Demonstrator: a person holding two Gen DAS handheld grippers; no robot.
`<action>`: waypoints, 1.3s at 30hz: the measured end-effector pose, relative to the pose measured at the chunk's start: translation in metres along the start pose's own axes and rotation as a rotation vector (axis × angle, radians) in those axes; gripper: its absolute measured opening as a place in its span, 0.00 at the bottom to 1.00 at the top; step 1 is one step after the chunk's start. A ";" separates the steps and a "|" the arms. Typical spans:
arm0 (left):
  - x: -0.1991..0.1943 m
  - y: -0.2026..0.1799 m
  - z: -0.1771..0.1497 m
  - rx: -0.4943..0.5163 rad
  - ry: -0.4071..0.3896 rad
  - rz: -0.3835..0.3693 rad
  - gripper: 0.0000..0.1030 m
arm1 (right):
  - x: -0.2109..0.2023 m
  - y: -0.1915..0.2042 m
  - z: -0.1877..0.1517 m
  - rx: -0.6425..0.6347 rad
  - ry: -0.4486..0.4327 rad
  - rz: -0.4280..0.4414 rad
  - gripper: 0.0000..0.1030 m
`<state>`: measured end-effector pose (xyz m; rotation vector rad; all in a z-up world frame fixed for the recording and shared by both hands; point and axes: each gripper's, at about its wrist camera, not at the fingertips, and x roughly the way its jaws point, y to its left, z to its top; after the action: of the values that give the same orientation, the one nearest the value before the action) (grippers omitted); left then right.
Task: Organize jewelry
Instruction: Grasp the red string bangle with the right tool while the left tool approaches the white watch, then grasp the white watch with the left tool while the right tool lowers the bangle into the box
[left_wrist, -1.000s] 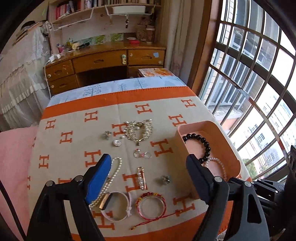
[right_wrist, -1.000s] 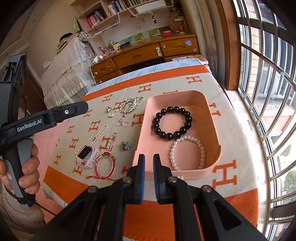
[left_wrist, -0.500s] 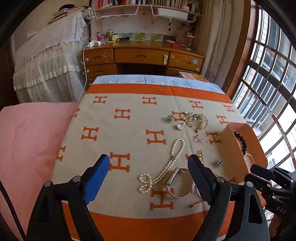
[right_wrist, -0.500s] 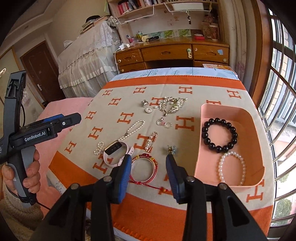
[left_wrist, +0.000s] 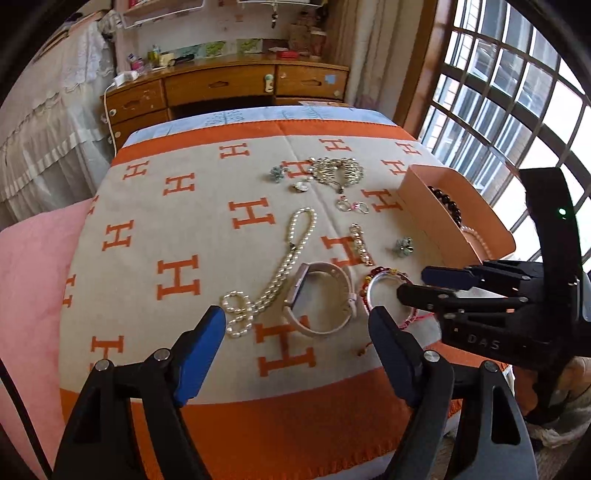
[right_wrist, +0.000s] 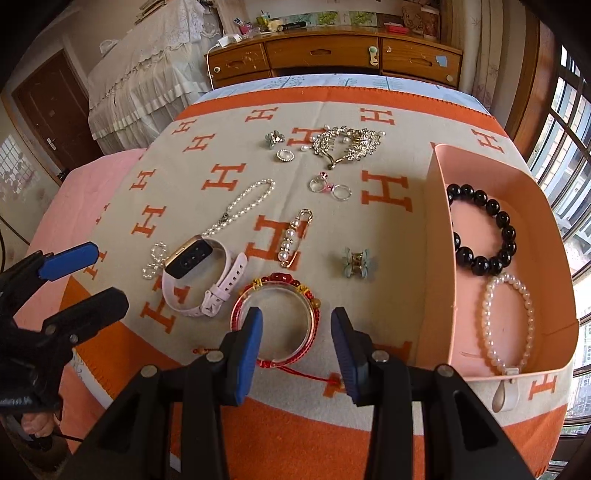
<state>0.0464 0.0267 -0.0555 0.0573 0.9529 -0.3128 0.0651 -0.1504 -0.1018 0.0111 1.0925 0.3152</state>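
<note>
Jewelry lies spread on an orange and beige cloth. My left gripper hovers just in front of the pink watch. Its jaws are closing, and the pads touch nothing. My right gripper stands open low over the red bracelet, one finger inside the ring and one outside, neither pressing on it. The pink tray at the right holds a black bead bracelet and a white pearl bracelet. In the left wrist view the right gripper reaches in over the red bracelet.
A pearl necklace, a pearl pin, a butterfly clip, rings and a crystal leaf piece lie farther back. The left gripper is close at the right gripper's left. A wooden desk stands behind.
My right gripper went from nearly shut to open and moved left from the tray to the red bracelet. My left gripper swung over and sank toward the watch.
</note>
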 end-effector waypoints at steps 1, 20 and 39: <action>0.001 -0.006 0.001 0.022 0.000 -0.004 0.75 | 0.004 0.000 0.000 -0.002 0.007 -0.006 0.38; 0.058 -0.034 0.011 0.040 0.178 -0.107 0.32 | -0.031 -0.017 -0.006 -0.033 -0.223 -0.055 0.08; 0.077 -0.041 0.022 0.007 0.194 0.022 0.07 | -0.119 -0.111 -0.021 0.272 -0.520 -0.099 0.08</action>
<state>0.0933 -0.0350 -0.1018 0.1058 1.1427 -0.2939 0.0243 -0.2896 -0.0258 0.2665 0.6092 0.0629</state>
